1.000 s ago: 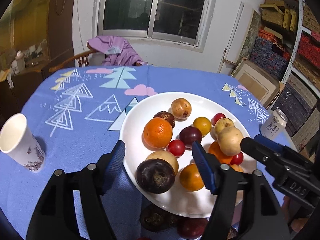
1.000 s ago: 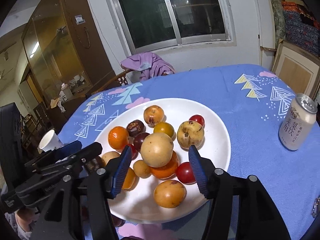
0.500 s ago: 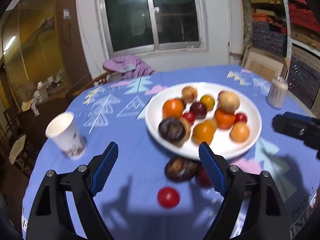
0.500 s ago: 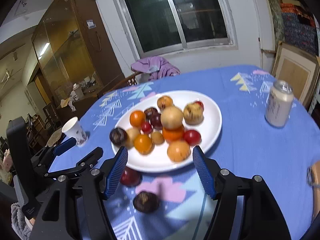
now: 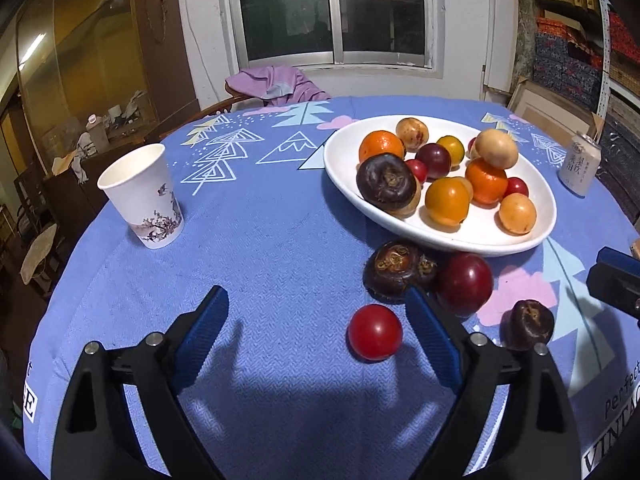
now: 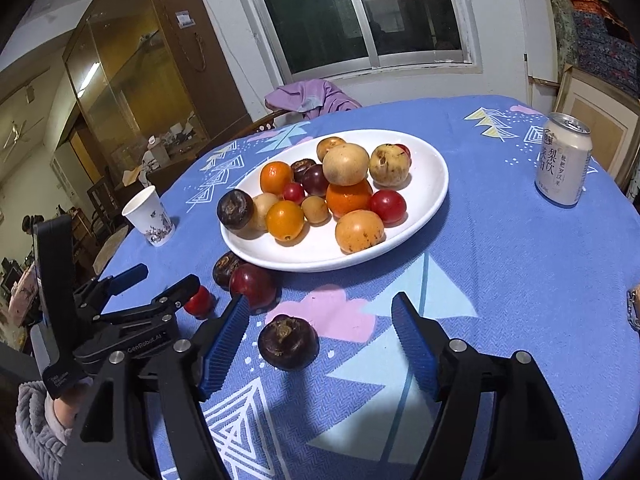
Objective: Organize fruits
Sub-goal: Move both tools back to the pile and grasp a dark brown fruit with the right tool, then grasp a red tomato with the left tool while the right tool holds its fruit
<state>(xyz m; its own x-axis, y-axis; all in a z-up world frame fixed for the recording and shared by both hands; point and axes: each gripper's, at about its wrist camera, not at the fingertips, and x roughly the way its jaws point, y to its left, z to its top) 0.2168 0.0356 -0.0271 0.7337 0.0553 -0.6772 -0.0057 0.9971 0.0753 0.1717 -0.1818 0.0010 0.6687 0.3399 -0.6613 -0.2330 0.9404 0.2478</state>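
Note:
A white plate (image 5: 536, 236) (image 6: 432, 184) holds several fruits: oranges, plums, tomatoes, pale round fruits and a dark water chestnut (image 5: 386, 182). On the cloth before it lie a red tomato (image 5: 375, 332) (image 6: 199, 301), a dark red plum (image 5: 464, 284) (image 6: 253, 283), a large dark chestnut (image 5: 394, 270) and a smaller one (image 5: 527, 324) (image 6: 288, 342). My left gripper (image 5: 316, 316) is open and empty, the tomato between its fingers. My right gripper (image 6: 320, 316) is open and empty, above the small chestnut.
A paper cup (image 5: 142, 194) (image 6: 149, 215) stands left on the blue tablecloth. A drink can (image 5: 580, 168) (image 6: 563, 160) stands right of the plate. A chair with purple cloth (image 5: 276, 82) is beyond the table's far edge. Shelves fill the right wall.
Both grippers have pulled back from over the plate toward the near table edge. The loose fruits on the cloth now show in front of them.

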